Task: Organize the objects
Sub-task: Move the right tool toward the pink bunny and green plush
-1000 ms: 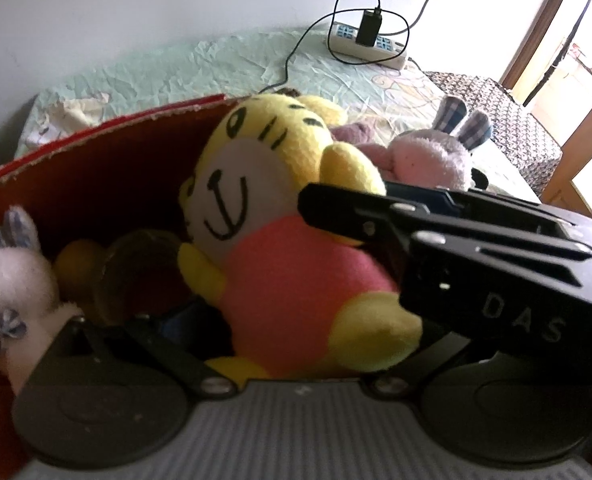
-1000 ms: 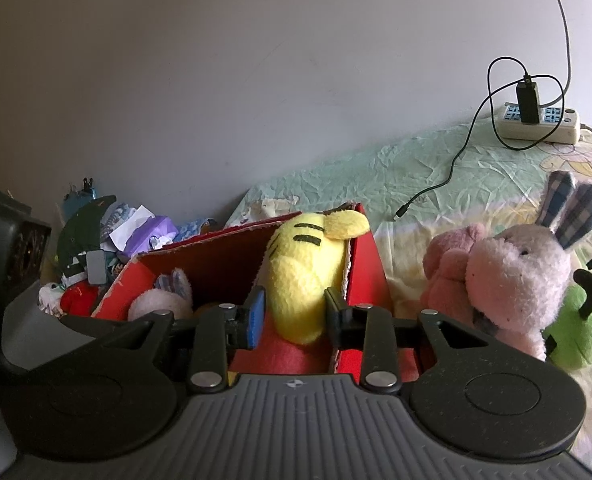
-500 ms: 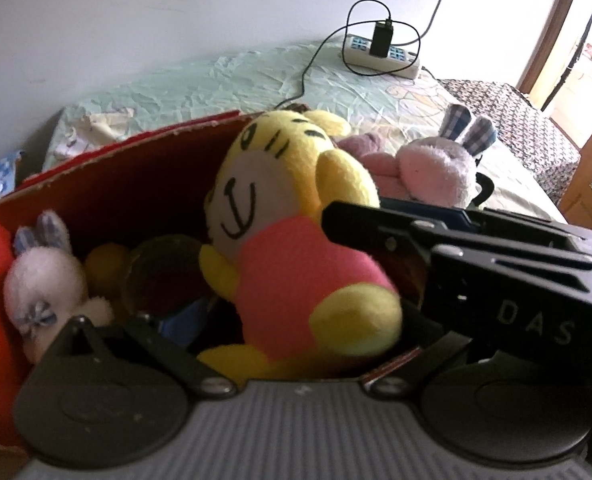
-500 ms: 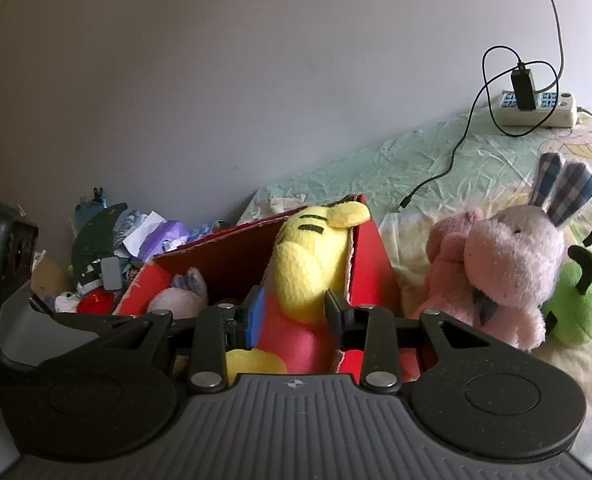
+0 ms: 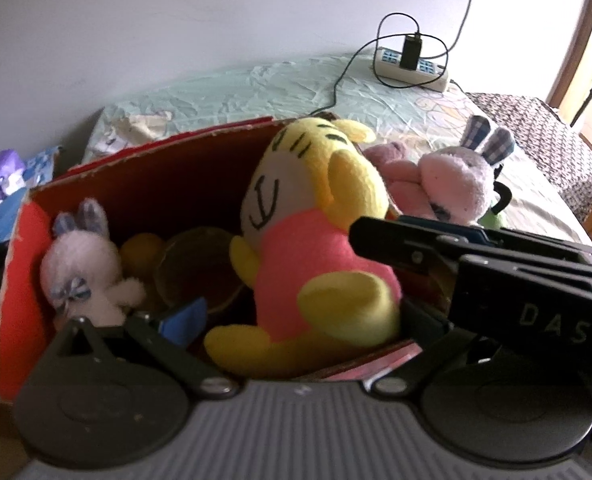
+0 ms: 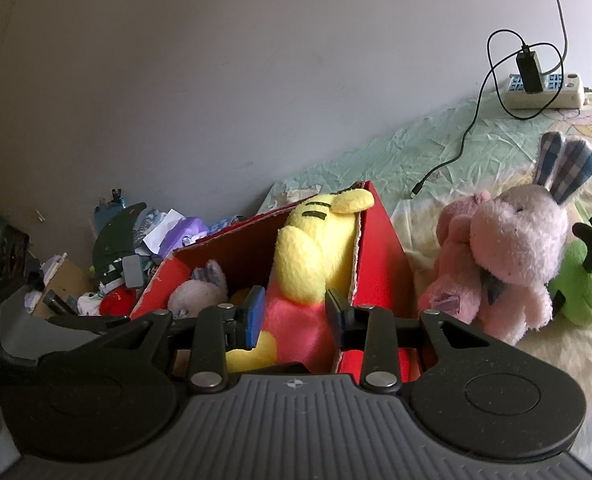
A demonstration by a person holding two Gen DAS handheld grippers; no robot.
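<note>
While the yellow tiger plush [image 5: 316, 236] sits upright inside the red cardboard box [image 5: 15, 304] on the bed [image 6: 436, 160], the right gripper [image 6: 293, 312] clamps its pink body, and the left gripper [image 5: 296, 320] holds its jaws apart around it.

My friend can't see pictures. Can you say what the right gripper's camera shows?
A yellow tiger plush in a pink top sits in a red box, with the right gripper around its body. A pink bunny and green plush lie on the bed.

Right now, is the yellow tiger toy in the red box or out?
In: the yellow tiger toy sits inside the red box, head above the rim.
</note>
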